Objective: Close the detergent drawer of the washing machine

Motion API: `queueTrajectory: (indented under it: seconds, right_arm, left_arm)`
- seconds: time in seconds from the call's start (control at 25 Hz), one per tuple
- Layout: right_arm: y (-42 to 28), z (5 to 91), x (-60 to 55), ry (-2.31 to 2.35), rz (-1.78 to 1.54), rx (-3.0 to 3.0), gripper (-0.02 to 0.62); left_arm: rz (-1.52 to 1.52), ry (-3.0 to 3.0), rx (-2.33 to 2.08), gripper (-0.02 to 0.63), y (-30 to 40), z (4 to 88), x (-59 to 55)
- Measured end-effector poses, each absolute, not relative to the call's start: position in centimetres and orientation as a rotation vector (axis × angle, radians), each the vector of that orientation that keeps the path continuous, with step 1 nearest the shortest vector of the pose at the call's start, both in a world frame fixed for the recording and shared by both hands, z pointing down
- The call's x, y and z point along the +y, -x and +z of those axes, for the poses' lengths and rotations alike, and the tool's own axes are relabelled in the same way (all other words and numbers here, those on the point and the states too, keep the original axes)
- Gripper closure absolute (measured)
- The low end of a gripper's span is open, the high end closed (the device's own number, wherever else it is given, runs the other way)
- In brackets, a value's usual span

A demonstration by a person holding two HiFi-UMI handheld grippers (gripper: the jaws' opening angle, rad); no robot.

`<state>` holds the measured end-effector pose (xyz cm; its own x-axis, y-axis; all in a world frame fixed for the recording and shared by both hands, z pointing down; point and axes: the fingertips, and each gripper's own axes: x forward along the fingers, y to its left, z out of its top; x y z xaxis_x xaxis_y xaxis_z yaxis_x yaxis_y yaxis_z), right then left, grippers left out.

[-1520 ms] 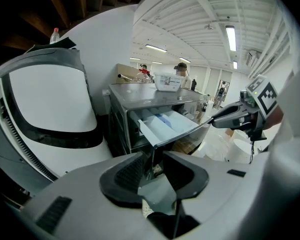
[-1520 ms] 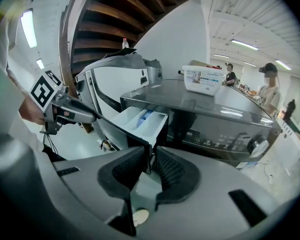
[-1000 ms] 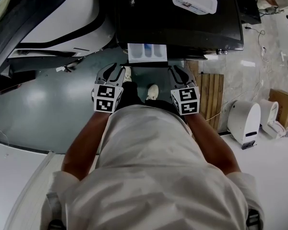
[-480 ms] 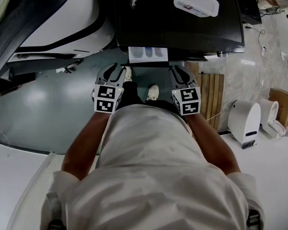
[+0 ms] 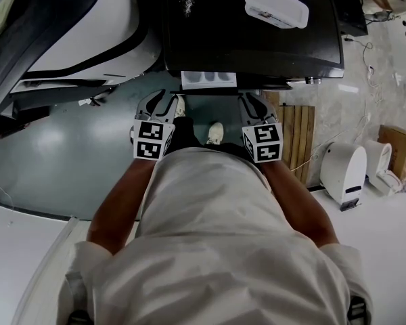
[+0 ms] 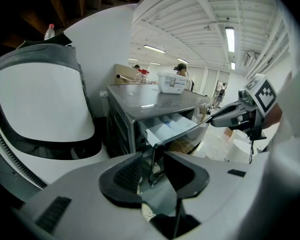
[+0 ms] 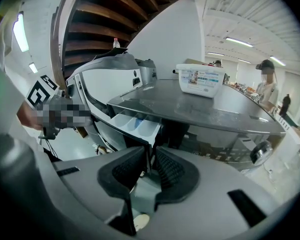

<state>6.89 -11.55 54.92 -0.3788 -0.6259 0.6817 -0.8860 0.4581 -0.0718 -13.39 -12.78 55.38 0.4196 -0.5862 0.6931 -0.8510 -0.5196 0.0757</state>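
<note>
The drawer [image 5: 208,80] sticks out a short way from the near face of the washing machine [image 5: 257,39]. My left gripper [image 5: 159,99] stands fairly wide, with the left end of the drawer's front plate [image 6: 185,136] loose in the gap. My right gripper [image 5: 252,99] is narrow and seems to pinch the plate's right end. I think the danger is an uneven push: the loose left side could slide off the plate, and the drawer could skew and jam short of flush.
</note>
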Motion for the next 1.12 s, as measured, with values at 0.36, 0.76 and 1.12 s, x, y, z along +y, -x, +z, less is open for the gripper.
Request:
queueTrajectory:
  seconds: [0.36,0.76,1.12]
  right_arm:
    - [-6.8,54.9,-12.4,-1.263,0.588,-2.129,0.535]
    - [-6.8,54.9,-13.9,-1.295,0.613,-2.121,0.535]
    - [-6.7,54.9,-14.9,-1.326,0.623,-2.096,0.535]
  left_arm:
    - [0.844,-2.263,-1.230,0.472,13.5,55.3,-13.7]
    - [0.845,-2.267,-1.228,0.472,13.5,55.4,-15.2]
    - [0.842,-2.274,-1.218,0.471,13.7,55.5,-16.3]
